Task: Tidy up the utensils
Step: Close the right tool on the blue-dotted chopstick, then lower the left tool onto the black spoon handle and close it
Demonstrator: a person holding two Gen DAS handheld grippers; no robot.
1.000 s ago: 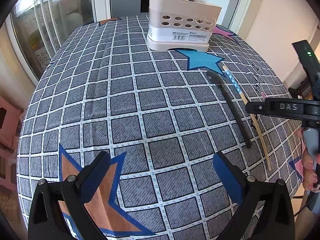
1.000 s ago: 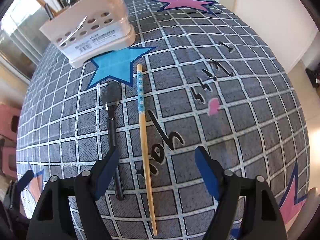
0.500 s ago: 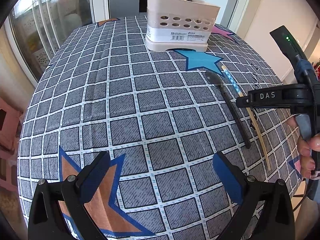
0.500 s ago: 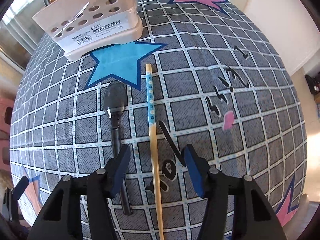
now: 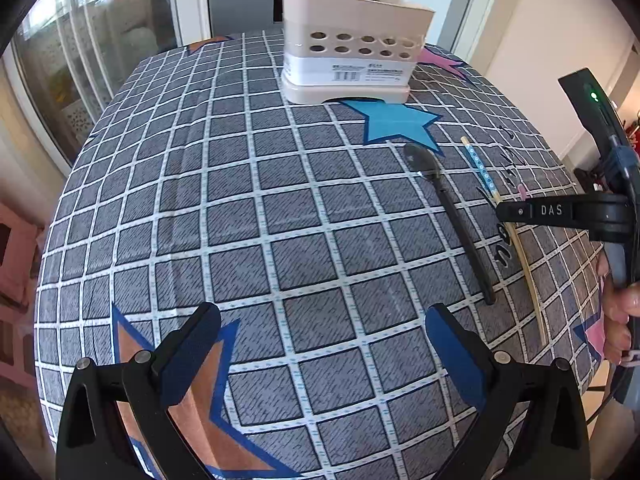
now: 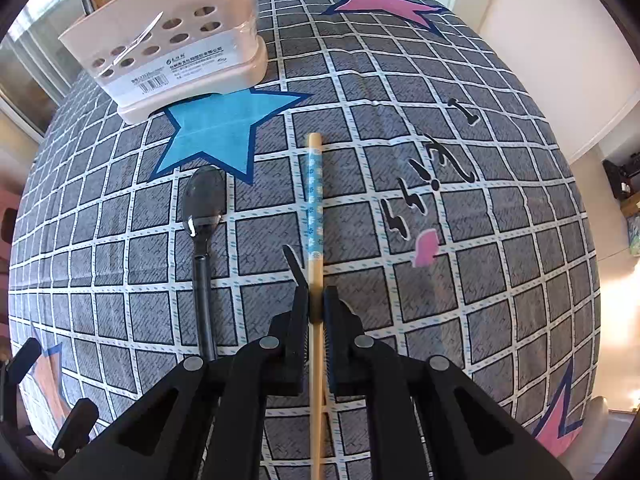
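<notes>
A wooden chopstick (image 6: 314, 208) with a blue patterned end lies on the checked tablecloth. My right gripper (image 6: 316, 304) is shut on its middle, low at the cloth. A black spoon (image 6: 202, 240) lies just left of it, bowl toward the holder. The beige utensil holder (image 6: 172, 52) with several utensils stands at the far side. In the left wrist view the spoon (image 5: 452, 220), the chopstick (image 5: 480, 168) and the holder (image 5: 352, 64) show, with the right gripper's body at right. My left gripper (image 5: 320, 352) is open and empty over the near cloth.
The table (image 5: 200, 200) is round, covered by a grey checked cloth with blue, orange and pink stars. Its edge drops off at the right, with a white wall beyond. A glass door stands at the left.
My right gripper moved forward and down and closed from wide open onto the chopstick. The left gripper has stayed nearly still.
</notes>
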